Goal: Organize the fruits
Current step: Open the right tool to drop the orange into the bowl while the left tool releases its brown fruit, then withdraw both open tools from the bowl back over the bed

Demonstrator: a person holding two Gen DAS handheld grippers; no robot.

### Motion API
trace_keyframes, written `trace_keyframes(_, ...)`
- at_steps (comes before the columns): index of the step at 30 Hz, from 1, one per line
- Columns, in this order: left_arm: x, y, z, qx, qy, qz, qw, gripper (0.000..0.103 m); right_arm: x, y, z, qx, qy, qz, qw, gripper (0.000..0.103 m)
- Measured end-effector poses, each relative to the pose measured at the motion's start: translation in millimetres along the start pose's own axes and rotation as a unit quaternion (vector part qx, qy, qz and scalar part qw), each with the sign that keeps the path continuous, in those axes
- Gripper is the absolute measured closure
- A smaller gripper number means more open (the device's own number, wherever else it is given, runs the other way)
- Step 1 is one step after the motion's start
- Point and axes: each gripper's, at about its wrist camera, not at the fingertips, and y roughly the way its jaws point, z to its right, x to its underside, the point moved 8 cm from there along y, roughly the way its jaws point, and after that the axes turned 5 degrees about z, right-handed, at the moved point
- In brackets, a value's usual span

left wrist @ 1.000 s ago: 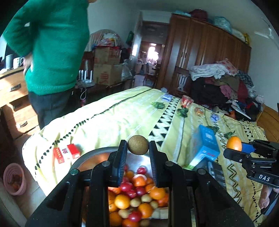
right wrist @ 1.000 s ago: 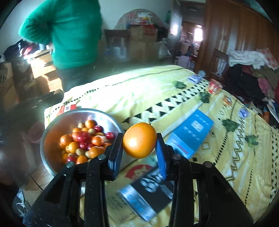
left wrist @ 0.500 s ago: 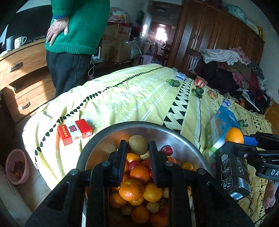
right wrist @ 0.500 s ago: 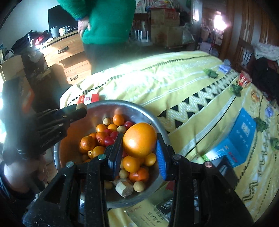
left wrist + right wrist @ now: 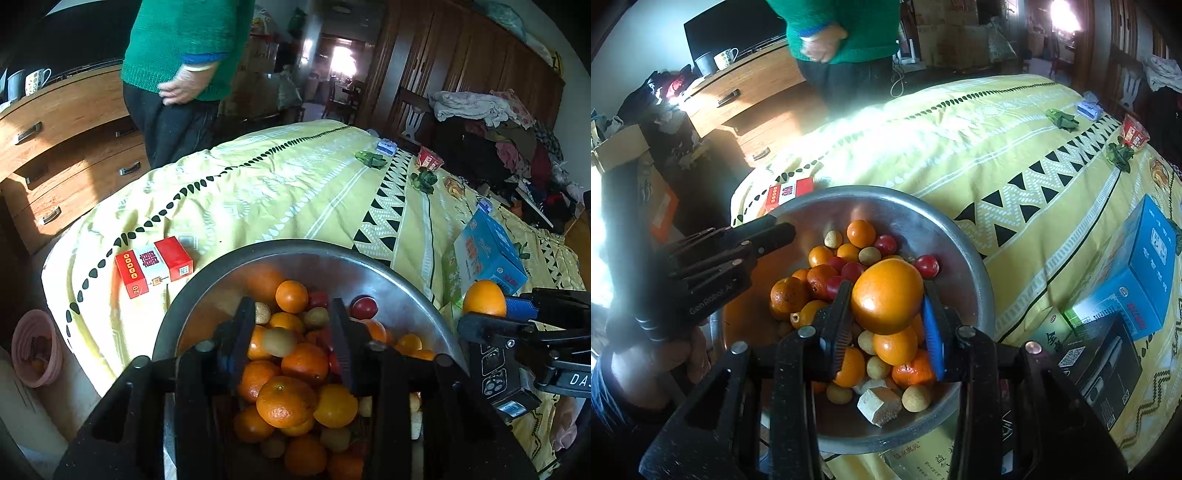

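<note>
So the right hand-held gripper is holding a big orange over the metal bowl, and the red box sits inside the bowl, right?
Not quite. The red box lies on the yellow bedspread beside the metal bowl, as the left wrist view shows. The right hand-held gripper does hold the big orange over it.

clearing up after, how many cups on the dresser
2: a grey cup and a dotted mug, side by side near the back of the dresser. More may be hidden beyond the view.
</note>
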Motion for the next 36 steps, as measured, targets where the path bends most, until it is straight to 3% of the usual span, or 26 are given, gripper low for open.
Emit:
trace_keyframes(3, -0.3, -1.1, -1.4, -0.001, -0.005, 0.0, 1.0, 0.037, 1.8, 3.7, 0.7, -0.004, 0.005, -0.005, 1.0, 0.065)
trace_keyframes(4, -0.2, -1.1, -1.8, 0.0, -0.007, -0.001, 1.0, 0.026, 2.3, 3.2, 0.1, -0.007, 0.005, -0.004, 1.0, 0.063)
trace_keyframes(5, 0.0, -1.2, -1.7, 0.0, -0.008, -0.001, 1.0, 0.017, 2.1, 2.0, 0.3, -0.009, 0.006, -0.001, 1.0, 0.052)
trace_keyframes(6, -0.2, -1.4, -1.7, 0.0, -0.008, -0.001, 1.0, 0.015, 1.5, -0.2, -0.5, -0.012, 0.006, 0.004, 1.0, 0.035)
trace_keyframes(8, -0.6, -2.3, -2.1, -0.008, -0.008, -0.001, 0.9999, 0.015, -1.1, -7.1, -1.4, -0.013, 0.004, 0.017, 1.0, 0.022)
trace_keyframes(10, -1.9, -5.6, 0.0, -0.011, -0.01, 0.0, 0.9999, 0.015, -4.1, -17.3, -0.5, -0.002, -0.005, 0.032, 0.999, 0.023)
trace_keyframes(12, -7.3, -14.6, 10.2, -0.007, 0.001, 0.011, 0.9999, 0.015, -7.9, -42.7, 4.7, 0.014, -0.013, 0.074, 0.997, 0.023)
trace_keyframes(16, -21.2, -47.9, 75.0, 0.041, 0.052, 0.048, 0.9966, 0.015, 7.8, -116.7, 30.9, 0.055, 0.002, 0.163, 0.985, 0.022)
trace_keyframes(18, -22.0, -66.9, 124.9, 0.085, 0.08, 0.062, 0.9912, 0.015, 35.3, -152.3, 58.3, 0.101, 0.024, 0.191, 0.976, 0.015)
trace_keyframes(21, -6.9, -96.5, 218.5, 0.171, 0.131, 0.075, 0.9736, 0.014, 99.8, -196.4, 116.8, 0.183, 0.083, 0.2, 0.959, 0.006)
trace_keyframes(26, 66.0, -117.9, 369.0, 0.296, 0.21, 0.036, 0.9311, 0.01, 240.7, -228.4, 222.7, 0.296, 0.191, 0.117, 0.929, 0.006)
trace_keyframes(30, 138.2, -94.0, 448.5, 0.331, 0.253, -0.024, 0.9088, 0.01, 311.8, -233.1, 278.8, 0.333, 0.251, 0.068, 0.906, 0.006)
trace_keyframes(33, 184.8, -54.4, 481.7, 0.317, 0.273, -0.067, 0.9058, 0.01, 340.8, -225.6, 310.2, 0.34, 0.273, 0.038, 0.899, 0.006)
trace_keyframes(36, 221.9, -7.2, 496.9, 0.28, 0.286, -0.108, 0.9101, 0.01, 355.7, -219.1, 330.7, 0.351, 0.295, 0.023, 0.888, 0.006)
